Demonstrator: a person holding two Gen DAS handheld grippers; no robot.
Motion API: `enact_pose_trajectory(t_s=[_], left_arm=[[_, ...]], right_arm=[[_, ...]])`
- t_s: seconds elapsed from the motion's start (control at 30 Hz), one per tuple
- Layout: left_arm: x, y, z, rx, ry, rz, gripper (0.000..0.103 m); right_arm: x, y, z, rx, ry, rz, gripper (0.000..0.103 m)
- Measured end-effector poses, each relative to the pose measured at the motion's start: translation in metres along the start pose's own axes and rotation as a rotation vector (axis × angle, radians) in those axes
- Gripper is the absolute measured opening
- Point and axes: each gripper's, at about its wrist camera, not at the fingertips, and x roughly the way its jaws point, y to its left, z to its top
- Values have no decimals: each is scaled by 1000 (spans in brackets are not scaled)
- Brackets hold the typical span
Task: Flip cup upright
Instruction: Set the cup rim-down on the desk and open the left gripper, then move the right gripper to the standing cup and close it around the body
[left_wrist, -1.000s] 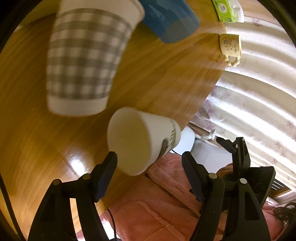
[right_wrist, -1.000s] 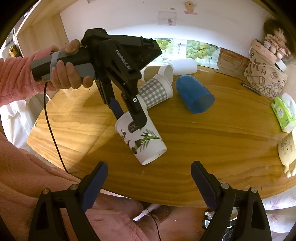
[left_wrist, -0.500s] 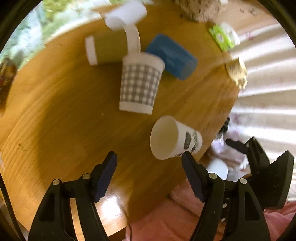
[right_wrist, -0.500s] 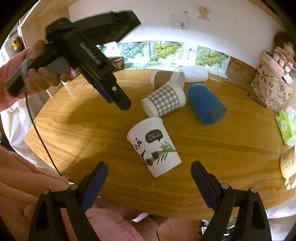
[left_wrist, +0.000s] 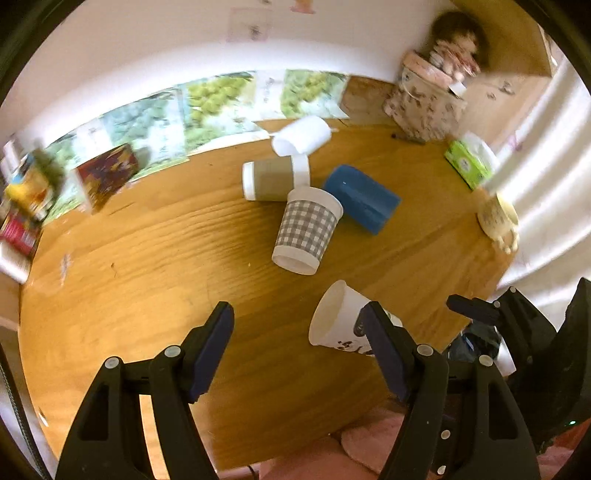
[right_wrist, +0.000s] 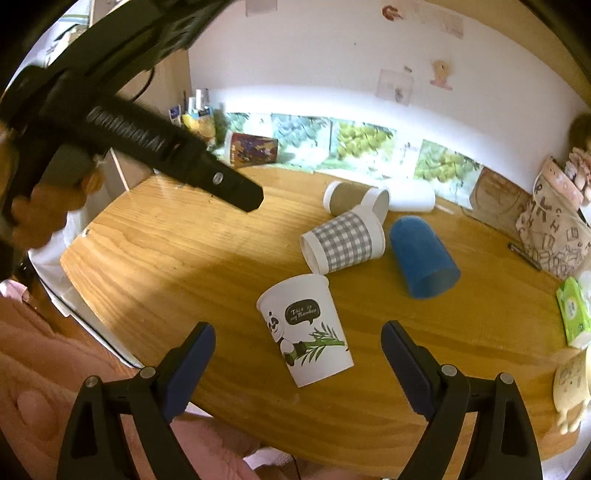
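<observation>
A white paper cup with a panda print (right_wrist: 306, 328) stands upright on the round wooden table (right_wrist: 184, 266), near its front edge; it also shows in the left wrist view (left_wrist: 340, 325). My left gripper (left_wrist: 301, 339) is open and empty, held above the table to the left of that cup. My right gripper (right_wrist: 297, 360) is open and empty, just in front of the panda cup. A grey checked cup (right_wrist: 341, 243), a blue cup (right_wrist: 421, 254), a brown cup (right_wrist: 347, 197) and a white cup (right_wrist: 410, 195) lie on their sides behind it.
A patterned bag (right_wrist: 554, 229) and a green tissue pack (right_wrist: 572, 314) sit at the table's right. Fruit pictures (right_wrist: 362, 144) and a small box (right_wrist: 251, 149) lean against the back wall. A cream toy (right_wrist: 570, 387) is at the right edge.
The left gripper has let go of the panda cup, which now stands upright, and has pulled up and back to the left. The right gripper has barely moved.
</observation>
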Motion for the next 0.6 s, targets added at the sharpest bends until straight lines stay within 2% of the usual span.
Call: enact_pose_trajectory(t_s=[0.2,0.33,0.47,0.6], left_arm=[[-11,-14,-36,-135,-69,71,76],[-19,-26,-58,-170,-96,113,76],[-29,-36,-78,-248,-133,148,76],[-40,-47,-98,-299,-189,195,76]], right_arm=[[-12,-7,-14,-47,-28,40,92],[-18,-12,-26,-71,-35,72,92],[-22,-16,-37,-90,-31,106,92],[-24,-21,-46,-88,-24,134,92]])
